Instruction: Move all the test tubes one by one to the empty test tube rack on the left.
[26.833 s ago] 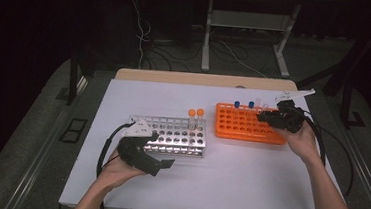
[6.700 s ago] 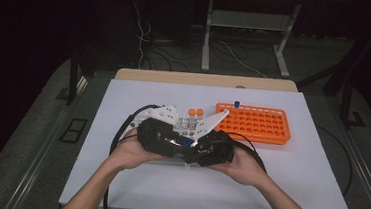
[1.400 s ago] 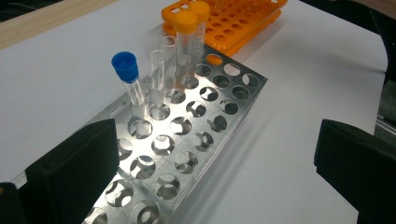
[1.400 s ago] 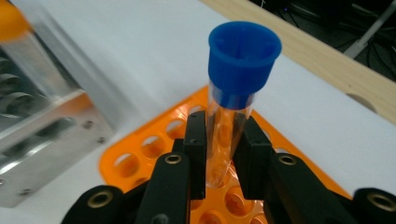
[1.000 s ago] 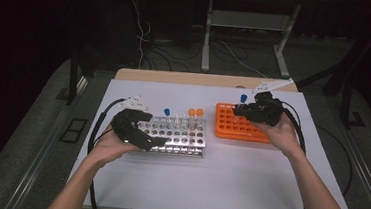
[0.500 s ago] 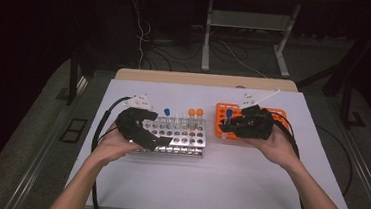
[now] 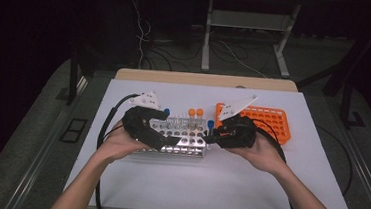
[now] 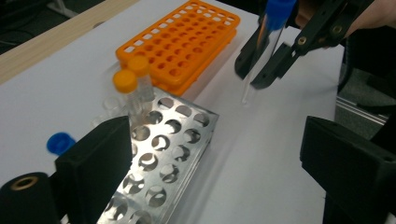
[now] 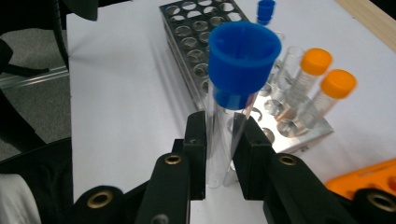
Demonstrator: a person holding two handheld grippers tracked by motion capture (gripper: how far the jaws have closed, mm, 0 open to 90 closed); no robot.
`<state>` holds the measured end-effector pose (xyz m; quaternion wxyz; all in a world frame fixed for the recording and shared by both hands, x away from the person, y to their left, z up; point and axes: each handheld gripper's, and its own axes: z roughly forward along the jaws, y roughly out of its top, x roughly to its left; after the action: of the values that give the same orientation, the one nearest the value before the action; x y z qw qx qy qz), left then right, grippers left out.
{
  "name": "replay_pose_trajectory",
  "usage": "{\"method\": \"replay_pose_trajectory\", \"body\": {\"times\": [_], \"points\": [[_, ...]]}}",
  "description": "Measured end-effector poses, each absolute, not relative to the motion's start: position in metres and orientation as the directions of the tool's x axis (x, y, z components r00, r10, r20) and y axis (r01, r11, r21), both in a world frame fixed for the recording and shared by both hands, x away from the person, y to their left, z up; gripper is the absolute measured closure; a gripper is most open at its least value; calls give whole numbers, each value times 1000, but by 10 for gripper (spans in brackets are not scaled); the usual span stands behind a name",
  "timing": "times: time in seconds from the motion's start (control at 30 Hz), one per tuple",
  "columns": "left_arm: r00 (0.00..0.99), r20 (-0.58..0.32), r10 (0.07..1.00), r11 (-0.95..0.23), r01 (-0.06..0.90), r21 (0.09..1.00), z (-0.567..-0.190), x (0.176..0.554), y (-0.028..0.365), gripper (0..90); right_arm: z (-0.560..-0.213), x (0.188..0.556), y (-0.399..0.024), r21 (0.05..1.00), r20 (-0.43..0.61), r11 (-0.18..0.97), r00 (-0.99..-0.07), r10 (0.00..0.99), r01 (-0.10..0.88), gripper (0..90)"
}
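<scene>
My right gripper (image 7: 212,136) is shut on a clear tube with a blue cap (image 9: 243,60), held upright just off the right end of the metal rack (image 7: 180,145). The left gripper view shows this tube (image 8: 266,46) hanging above the bare table between the right gripper's fingers (image 8: 280,60). My left gripper (image 7: 170,141) stands open over the front of the metal rack (image 8: 159,158), with nothing between its jaws. Two orange-capped tubes (image 7: 196,113) stand at the rack's back right corner. Another blue-capped tube (image 7: 167,112) stands further left in the back row.
An orange rack (image 7: 272,122) with several unfilled holes lies behind my right hand. Cables trail from both grippers, the left one looping along the table's left edge (image 7: 106,128). White tabletop (image 7: 207,186) stretches toward the front edge.
My right gripper has carried the blue-capped tube leftward from the orange rack to the right end of the metal rack. My left gripper has shifted slightly right along the metal rack.
</scene>
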<state>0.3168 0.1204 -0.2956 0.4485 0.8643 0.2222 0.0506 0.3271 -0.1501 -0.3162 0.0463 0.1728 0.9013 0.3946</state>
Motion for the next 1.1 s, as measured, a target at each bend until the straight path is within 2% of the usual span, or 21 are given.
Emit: {"method": "replay_pose_trajectory", "body": {"times": [0.23, 0.63, 0.87, 1.0, 1.1], "points": [[925, -110, 363, -529, 302, 793, -286, 316, 104, 195, -315, 321, -136, 730, 58, 634, -947, 315, 256, 758], [957, -103, 271, -577, 248, 779, -283, 314, 85, 475, -322, 317, -114, 732, 75, 638, -960, 270, 237, 758], [955, -101, 278, -583, 252, 772, -284, 315, 83, 717, -325, 317, -105, 733, 75, 642, -964, 254, 226, 758], [956, -102, 274, -583, 249, 774, -284, 316, 86, 736, -326, 316, -104, 739, 78, 634, -964, 253, 226, 753], [955, -96, 279, -581, 247, 776, -282, 316, 88, 740, -326, 317, -105, 743, 86, 626, -961, 263, 237, 668]]}}
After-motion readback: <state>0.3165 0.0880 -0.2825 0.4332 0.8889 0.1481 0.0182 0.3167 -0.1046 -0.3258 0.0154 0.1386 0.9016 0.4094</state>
